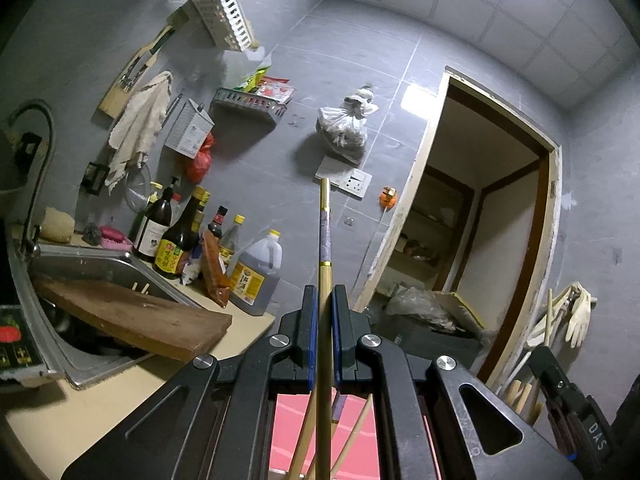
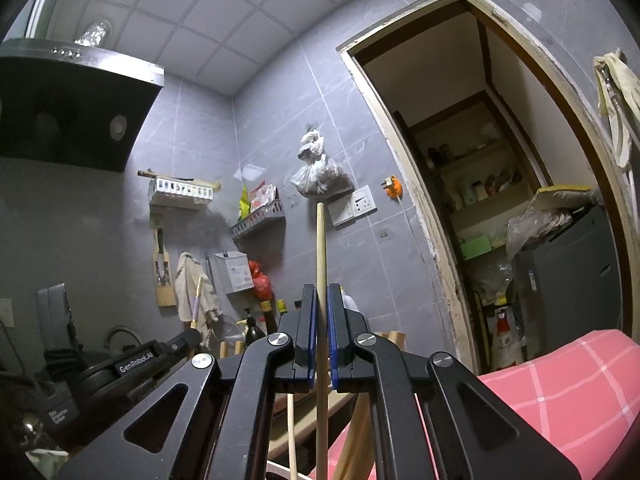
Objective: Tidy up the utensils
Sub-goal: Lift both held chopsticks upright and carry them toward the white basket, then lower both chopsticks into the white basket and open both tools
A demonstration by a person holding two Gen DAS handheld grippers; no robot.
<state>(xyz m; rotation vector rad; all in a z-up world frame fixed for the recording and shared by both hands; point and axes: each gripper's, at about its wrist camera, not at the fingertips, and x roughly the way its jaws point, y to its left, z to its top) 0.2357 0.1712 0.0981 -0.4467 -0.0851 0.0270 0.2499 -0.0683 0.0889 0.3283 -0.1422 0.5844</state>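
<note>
left grip: left gripper (image 1: 323, 300) is clamped on a patterned chopstick (image 1: 325, 232) with a purple-grey band, which stands out ahead of the jaws toward the tiled wall.
right grip: right gripper (image 2: 321, 300) is clamped on a plain wooden chopstick (image 2: 321, 248), held the same way, pointing up past the wall socket (image 2: 362, 203).
slip risk: each stick is pinched low on its length with most of it cantilevered, so i'd expect a quick swing or a tap on something to pivot it in the pads or drop it.
collision risk: the counter is crowded. sauce bottles (image 1: 176, 240) and the oil jug (image 1: 256, 272) sit close under the left tip, so a low sweep could knock one over.
pairing risk: the two held sticks look mismatched, patterned against plain. filing them together would likely be a sorting error.
left view only: sink (image 1: 104, 268) with a wooden cutting board (image 1: 132, 316) across it, the bottle row, and the patterned band on the stick.
right view only: range hood (image 2: 72, 104), the left tool's body with its genrobot label (image 2: 136, 362), and pantry shelves through the doorway (image 2: 480, 184).
both views: more chopsticks (image 2: 292, 432) show below the jaws, over a pink checked cloth (image 2: 560, 392); i can't tell what holds them.
</note>
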